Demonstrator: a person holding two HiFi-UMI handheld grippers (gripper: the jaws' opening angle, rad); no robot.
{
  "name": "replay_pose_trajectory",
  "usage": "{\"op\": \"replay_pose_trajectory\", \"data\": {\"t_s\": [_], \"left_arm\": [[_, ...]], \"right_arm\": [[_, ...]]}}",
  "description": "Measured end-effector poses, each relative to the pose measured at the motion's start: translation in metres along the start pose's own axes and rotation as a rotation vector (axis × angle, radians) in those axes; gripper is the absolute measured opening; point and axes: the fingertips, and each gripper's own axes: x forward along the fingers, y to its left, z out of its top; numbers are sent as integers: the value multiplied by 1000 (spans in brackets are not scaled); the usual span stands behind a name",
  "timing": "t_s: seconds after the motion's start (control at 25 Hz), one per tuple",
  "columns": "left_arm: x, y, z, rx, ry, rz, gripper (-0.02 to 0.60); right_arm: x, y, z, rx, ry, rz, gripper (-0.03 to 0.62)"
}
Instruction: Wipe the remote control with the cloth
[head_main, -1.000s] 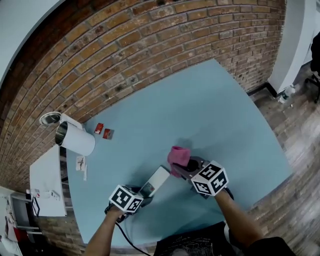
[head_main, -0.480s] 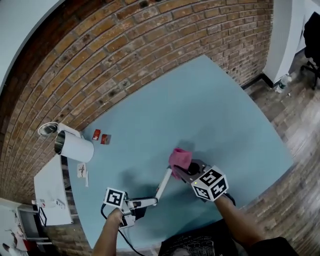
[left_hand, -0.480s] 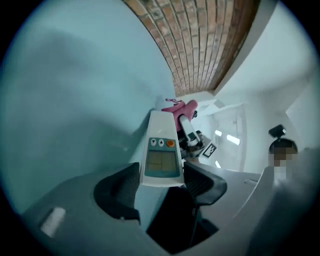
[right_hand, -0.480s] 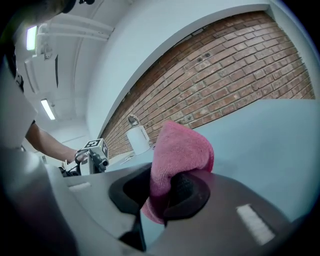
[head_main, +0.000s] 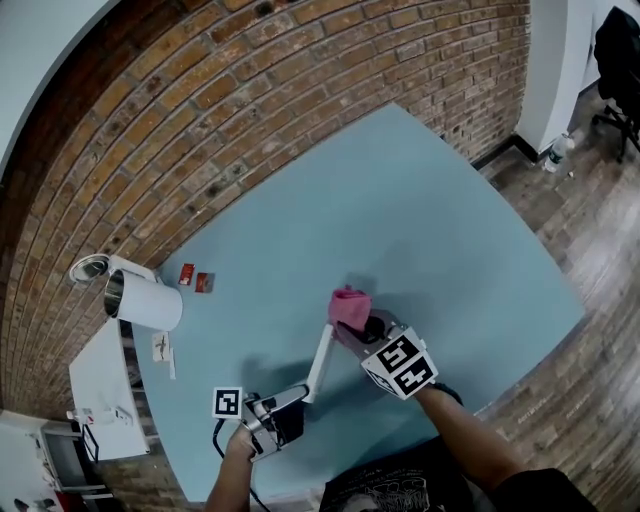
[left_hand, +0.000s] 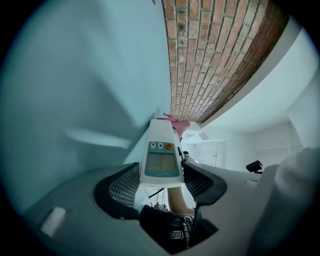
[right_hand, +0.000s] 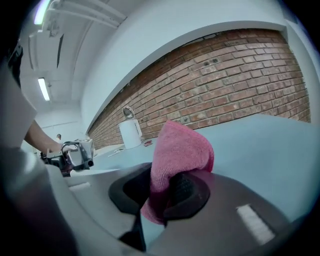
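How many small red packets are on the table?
2. One packet lies on the table beside the white container; the other packet lies just right of it. None seems hidden.

I saw the head view evenly and softly lit, with a dim shadow on the table (head_main: 430, 220) beside the remote control (head_main: 318, 362). Its fisheye bowed the brick wall (head_main: 250, 110) into an arc. Both gripper views were ringed in black. In the right gripper view, ceiling lights (right_hand: 44, 87) glared at the left, the cloth (right_hand: 182, 147) looked sharp, and the nearest foreground was soft.
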Motion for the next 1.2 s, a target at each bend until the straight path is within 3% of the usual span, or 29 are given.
{"op": "replay_pose_trajectory", "data": {"t_s": [1.2], "left_arm": [[22,-11,14,-12,-160,-109,272]], "right_arm": [[-3,61,-6,-4,0,166,64]]}}
